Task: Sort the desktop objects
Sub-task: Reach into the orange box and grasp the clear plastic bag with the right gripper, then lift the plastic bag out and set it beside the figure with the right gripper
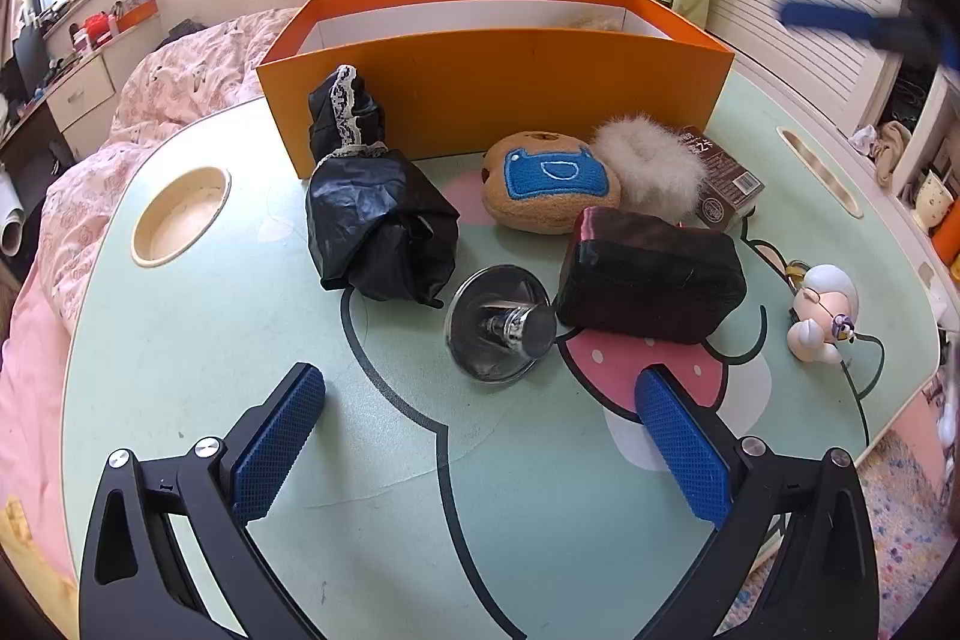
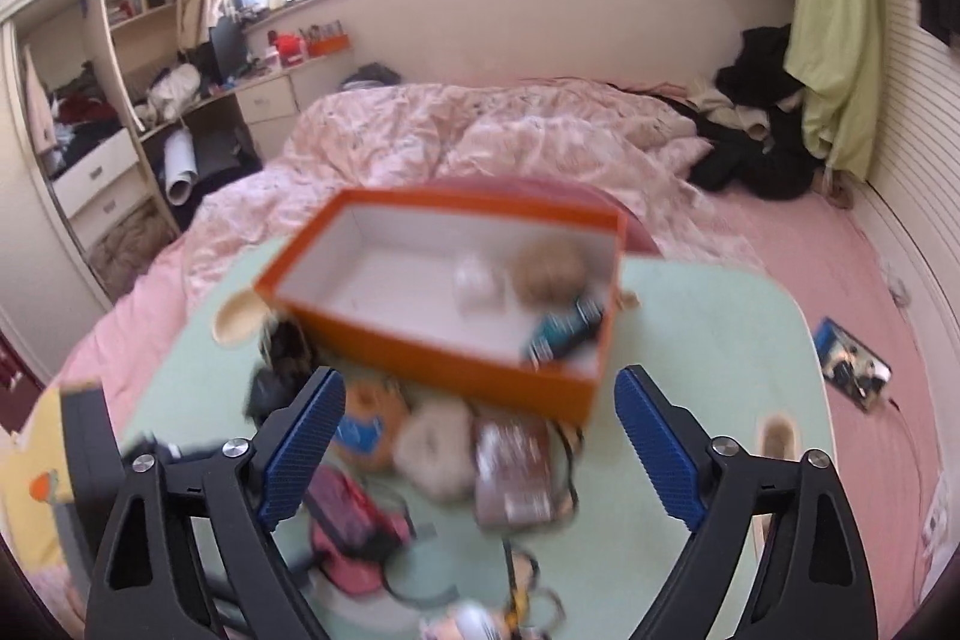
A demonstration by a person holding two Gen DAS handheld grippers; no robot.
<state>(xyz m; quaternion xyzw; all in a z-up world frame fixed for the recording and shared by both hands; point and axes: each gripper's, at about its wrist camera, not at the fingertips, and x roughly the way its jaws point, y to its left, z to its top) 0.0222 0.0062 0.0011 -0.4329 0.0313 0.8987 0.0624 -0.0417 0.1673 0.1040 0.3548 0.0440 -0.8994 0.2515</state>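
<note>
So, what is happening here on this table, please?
A person is sorting small things from a green lap table into an orange box. The box already holds a few items, blurred here. Both grippers are open and hold nothing: the left gripper hovers near a shiny metal piece, and the right gripper is above the box. A black bag, a plush toy and a dark pouch wait on the table.

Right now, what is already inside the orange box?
In the right wrist view the orange box holds a tan fuzzy item, a pale clear-looking item and a teal-and-black object, all blurred. In the left wrist view its front wall hides the contents.
</note>
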